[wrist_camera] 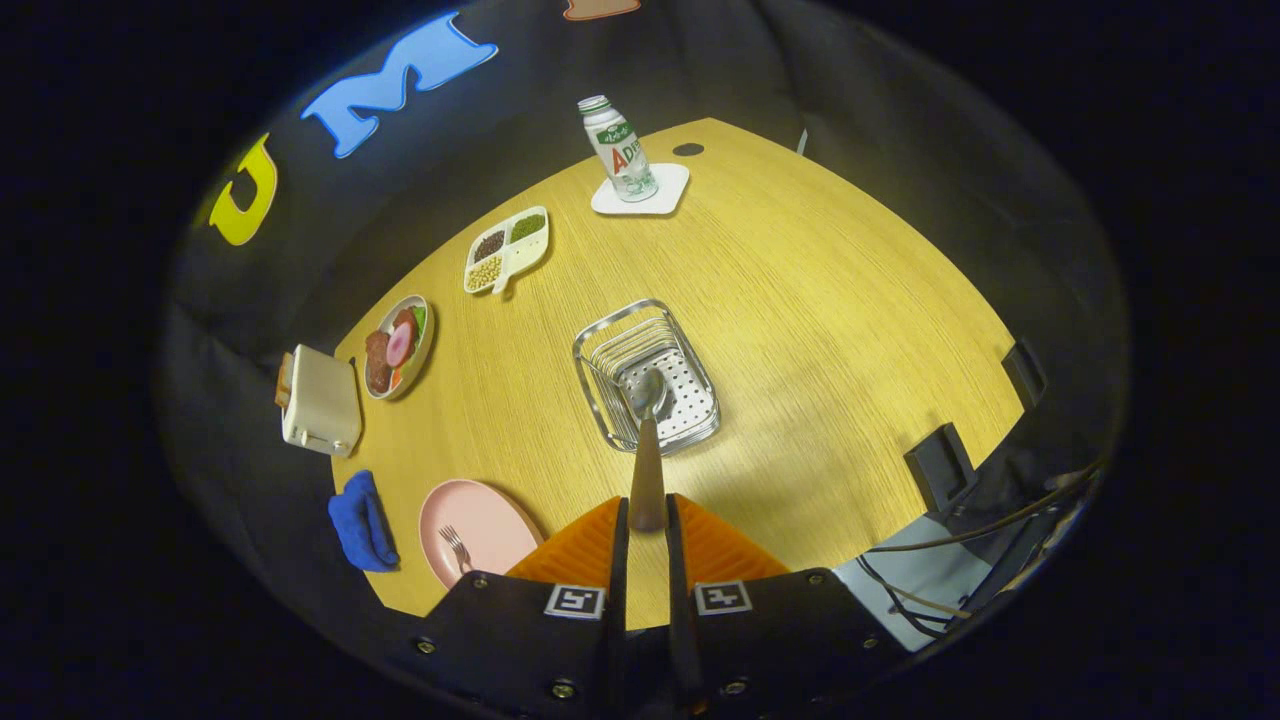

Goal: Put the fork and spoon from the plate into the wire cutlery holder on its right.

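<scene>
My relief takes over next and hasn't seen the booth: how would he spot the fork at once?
Start at the wooden table, then find the pink plate on its near edge, beside the blue cloth. The fork lies on that plate, left of the tool, which is shut on the spoon over the wire cutlery holder. It is the plate's lone utensil.

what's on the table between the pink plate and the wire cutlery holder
In the gripper view, only bare wooden table lies between the pink plate and the wire cutlery holder; the fingers hold the spoon over the holder.
</scene>
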The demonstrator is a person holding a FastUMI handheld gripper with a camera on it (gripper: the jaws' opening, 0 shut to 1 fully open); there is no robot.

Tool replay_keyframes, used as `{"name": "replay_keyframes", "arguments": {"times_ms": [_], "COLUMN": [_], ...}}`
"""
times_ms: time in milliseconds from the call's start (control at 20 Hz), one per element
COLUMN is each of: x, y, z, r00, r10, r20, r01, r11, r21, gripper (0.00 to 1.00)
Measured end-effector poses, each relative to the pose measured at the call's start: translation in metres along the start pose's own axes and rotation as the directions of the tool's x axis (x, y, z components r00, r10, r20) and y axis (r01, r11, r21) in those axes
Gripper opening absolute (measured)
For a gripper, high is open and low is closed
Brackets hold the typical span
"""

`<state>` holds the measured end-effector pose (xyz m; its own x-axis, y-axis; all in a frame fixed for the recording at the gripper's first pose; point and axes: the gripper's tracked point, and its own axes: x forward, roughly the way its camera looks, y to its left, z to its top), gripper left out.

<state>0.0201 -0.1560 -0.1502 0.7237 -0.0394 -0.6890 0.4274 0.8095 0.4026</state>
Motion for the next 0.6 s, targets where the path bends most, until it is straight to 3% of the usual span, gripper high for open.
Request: {"name": "replay_keyframes", "arguments": {"times_ms": [50,150,600], "x": [-0.002,-0.007,-0.012], "y": [0.001,0.000,0.019], "z": [0.002,0.004,-0.012], "r00": [1.000,1.000,0.999], "r10": [0.006,-0.004,0.048], "r20": [0.014,0.027,0.010], "r01": [-0.006,0.004,-0.047], "r11": [1.000,1.000,0.998], "r21": [-0.004,-0.012,-0.030], "gripper": [0.19,0.49,0.49]}}
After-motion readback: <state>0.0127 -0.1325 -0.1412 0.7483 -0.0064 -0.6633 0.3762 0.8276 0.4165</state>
